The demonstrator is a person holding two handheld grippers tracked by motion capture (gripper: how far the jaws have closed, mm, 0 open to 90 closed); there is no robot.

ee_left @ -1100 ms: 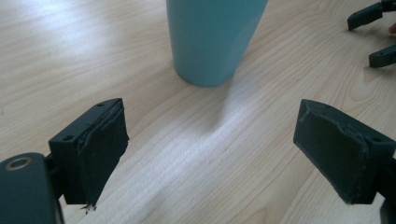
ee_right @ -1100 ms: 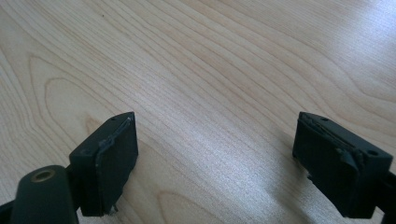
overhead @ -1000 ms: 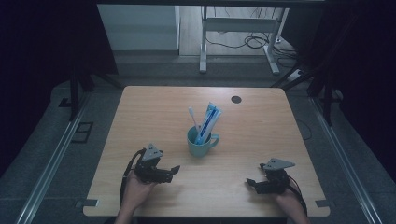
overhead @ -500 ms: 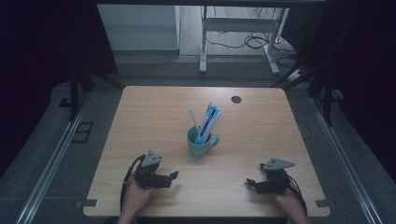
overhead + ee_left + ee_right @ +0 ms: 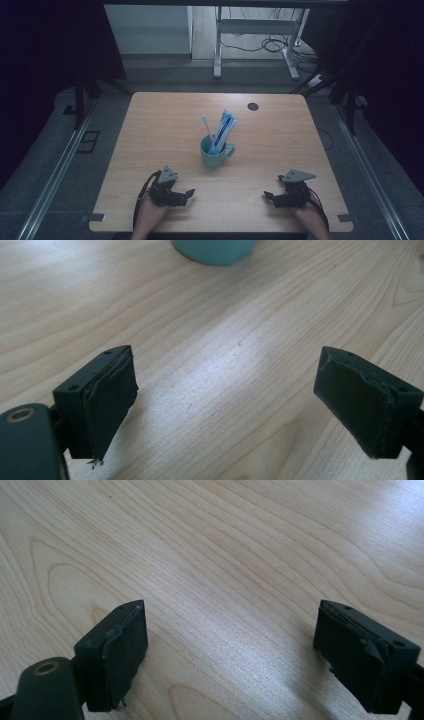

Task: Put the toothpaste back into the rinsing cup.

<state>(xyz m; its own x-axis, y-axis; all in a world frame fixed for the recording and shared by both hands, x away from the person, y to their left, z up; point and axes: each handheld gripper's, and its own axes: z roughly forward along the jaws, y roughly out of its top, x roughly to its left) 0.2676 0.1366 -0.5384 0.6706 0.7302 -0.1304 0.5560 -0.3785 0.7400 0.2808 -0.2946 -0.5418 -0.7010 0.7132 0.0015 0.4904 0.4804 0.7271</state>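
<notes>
My left gripper (image 5: 186, 194) and right gripper (image 5: 268, 196) rest at the near edge of the wooden table (image 5: 150, 130), jaws spread wide, holding nothing. Farther off, mid-table, a teal mug (image 5: 215, 152) stands upright, holding a toothbrush (image 5: 207, 126) and a toothpaste tube (image 5: 224, 130).

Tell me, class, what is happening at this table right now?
A person holds a left gripper and a right gripper low over the near edge of the wooden table. Both have jaws open and hold nothing. Between them, farther back, stands a teal mug holding a toothbrush and a toothpaste tube. Neither gripper touches the mug.
</notes>
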